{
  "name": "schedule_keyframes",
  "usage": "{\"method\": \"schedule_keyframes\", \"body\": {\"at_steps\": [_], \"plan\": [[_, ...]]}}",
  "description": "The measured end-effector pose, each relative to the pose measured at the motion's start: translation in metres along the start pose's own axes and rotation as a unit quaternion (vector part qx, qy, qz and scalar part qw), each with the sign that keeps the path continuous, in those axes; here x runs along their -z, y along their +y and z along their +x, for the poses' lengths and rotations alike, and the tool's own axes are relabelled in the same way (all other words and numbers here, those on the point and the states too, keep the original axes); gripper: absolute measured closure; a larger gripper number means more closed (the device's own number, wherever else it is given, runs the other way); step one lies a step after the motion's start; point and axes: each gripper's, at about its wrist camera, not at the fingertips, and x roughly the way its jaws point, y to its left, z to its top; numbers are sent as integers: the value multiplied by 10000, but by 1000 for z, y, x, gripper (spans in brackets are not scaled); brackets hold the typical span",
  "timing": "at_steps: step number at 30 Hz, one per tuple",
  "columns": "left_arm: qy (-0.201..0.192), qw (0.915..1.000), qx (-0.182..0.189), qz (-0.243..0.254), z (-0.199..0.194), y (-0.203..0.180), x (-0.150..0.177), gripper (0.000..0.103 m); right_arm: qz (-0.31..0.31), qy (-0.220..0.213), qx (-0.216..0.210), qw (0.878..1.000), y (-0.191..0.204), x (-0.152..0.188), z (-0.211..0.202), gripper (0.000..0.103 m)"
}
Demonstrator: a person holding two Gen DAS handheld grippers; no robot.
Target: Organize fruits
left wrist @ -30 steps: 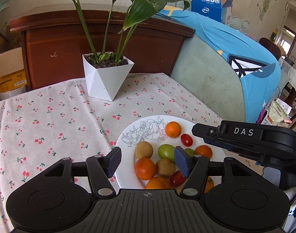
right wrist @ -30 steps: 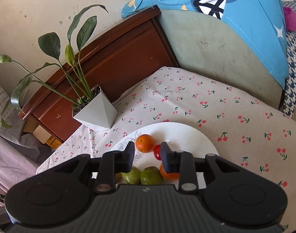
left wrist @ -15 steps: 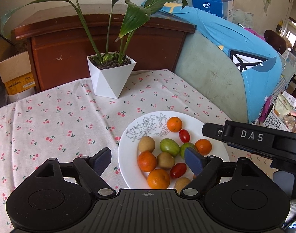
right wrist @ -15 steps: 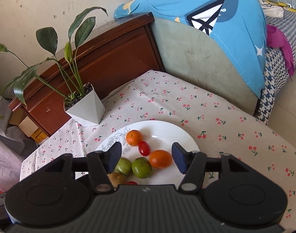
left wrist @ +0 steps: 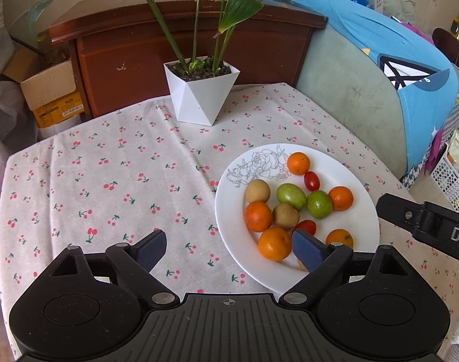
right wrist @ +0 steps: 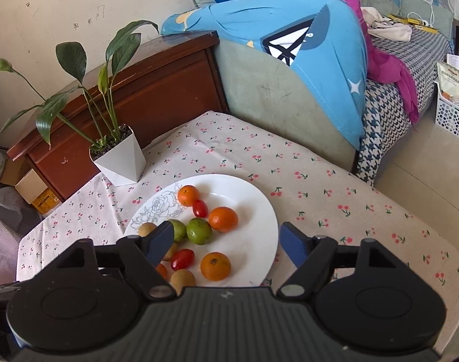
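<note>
- so, left wrist view: the left gripper (left wrist: 229,249) hangs over the near side of the desk (left wrist: 108,187) with its fingers (left wrist: 151,249) wide and holding nothing; its right finger overlaps the near rim of the plate (left wrist: 362,199), which sits toward the desk's right edge.
- on the plate lie round oranges (left wrist: 274,242), two green fruits (left wrist: 291,196), brown ones (left wrist: 257,191) and oval cherry tomatoes (left wrist: 311,180). the far tomato's long axis runs roughly away from the near edge.
- likely all light; the oranges look firm and rollable, best pinched across the middle, while tomatoes seem smooth, soft and easily bruised, better squeezed gently across the short axis.
- right wrist view: the right gripper (right wrist: 226,241) hovers above the plate's (right wrist: 259,208) near side, fingers (right wrist: 292,246) wide and unloaded. the near tomato (right wrist: 182,258) lies slanted, its long axis roughly crosswise to the fingers.
</note>
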Motion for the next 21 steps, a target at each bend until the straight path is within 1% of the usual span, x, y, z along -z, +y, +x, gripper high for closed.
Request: {"method": "schedule_keyframes", "body": {"at_steps": [2,4,8,11,14,21], "plan": [[77,9999,-116,-18,1,2,4,10,-26,84,-13,10000,2,7,-2,21],[124,9998,-150,-72,1,5,7,10,-113,189,-7,9998,5,14,-2,19],[178,9994,-215,-201,0,12,12,10,-346,360,188,9986,10,26,2,18],[231,9991,-237,-252,2,14,15,10,-420,465,319,9975,10,29,8,17],[256,9991,-286,-205,3,12,15,10,-402,487,374,9973,10,30,10,15],[291,9986,-413,-155,7,10,15,9,-372,511,465,9969,10,30,16,13]]}}
